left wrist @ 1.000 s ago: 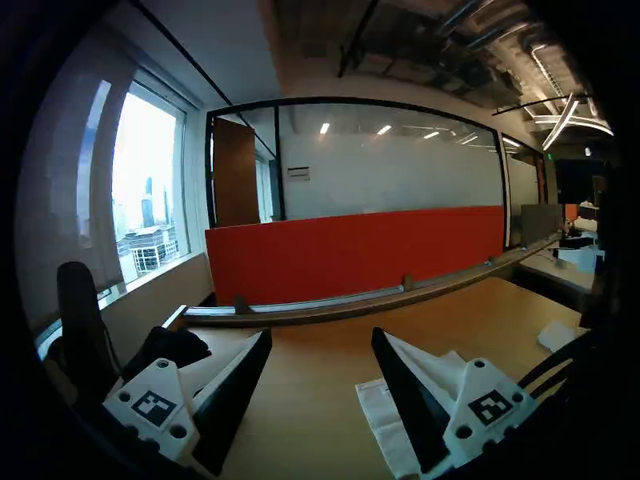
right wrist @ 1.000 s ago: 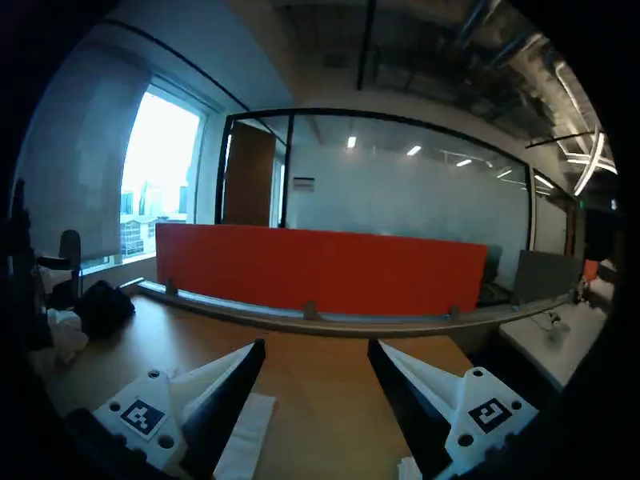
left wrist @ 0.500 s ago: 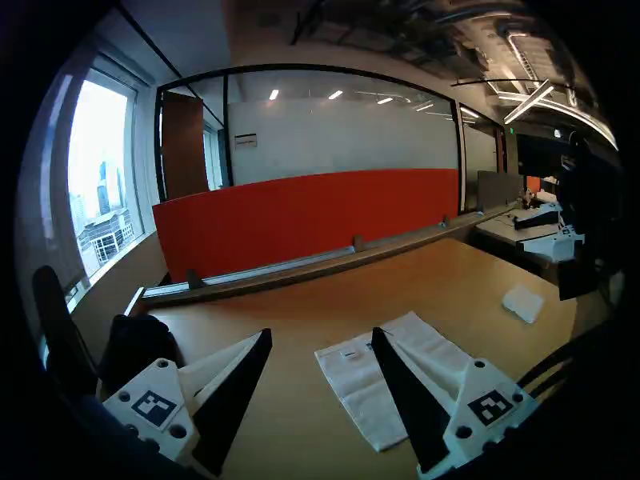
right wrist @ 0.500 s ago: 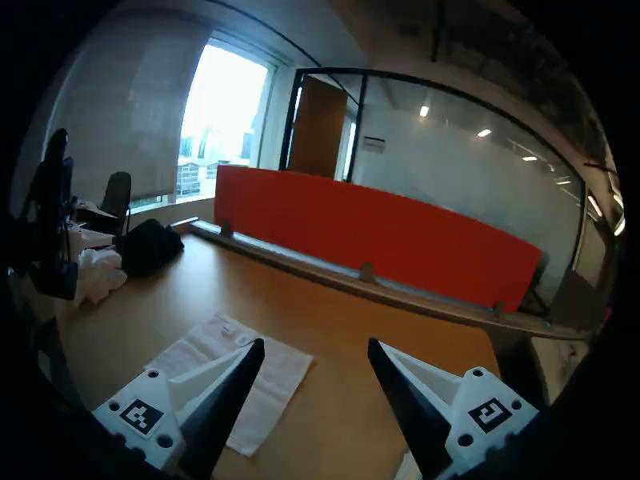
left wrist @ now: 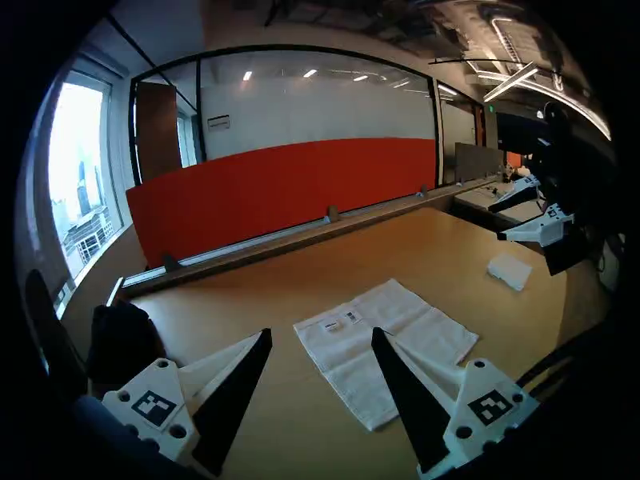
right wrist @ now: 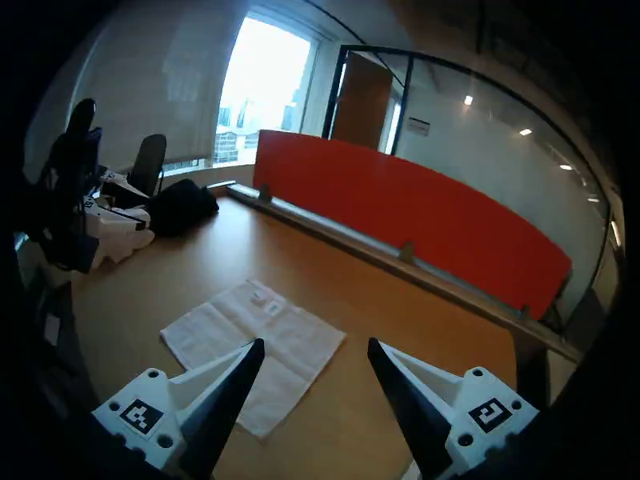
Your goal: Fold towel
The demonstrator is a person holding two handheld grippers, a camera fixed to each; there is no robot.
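A white towel [left wrist: 384,340] lies spread flat on the wooden table [left wrist: 416,248], a small tag near its far edge. My left gripper [left wrist: 320,332] hovers open above the table, its right finger over the towel's near side. Seen from the right gripper view, the same towel [right wrist: 256,336] lies ahead and slightly left, under the open right gripper [right wrist: 316,342]. Nothing sits between either pair of fingers. The other gripper [left wrist: 534,230] shows far off at the right of the left gripper view.
An orange divider panel [left wrist: 280,192] with a rail runs along the table's far edge. A black bag [right wrist: 180,206] and a pile of white cloth [right wrist: 120,232] sit at the table's left end. A small folded white cloth [left wrist: 510,270] lies to the right.
Both views have tipped down and drawn back over the second. The towel, at first a sliver at the bottom, now lies whole in view. Both grippers stay open.
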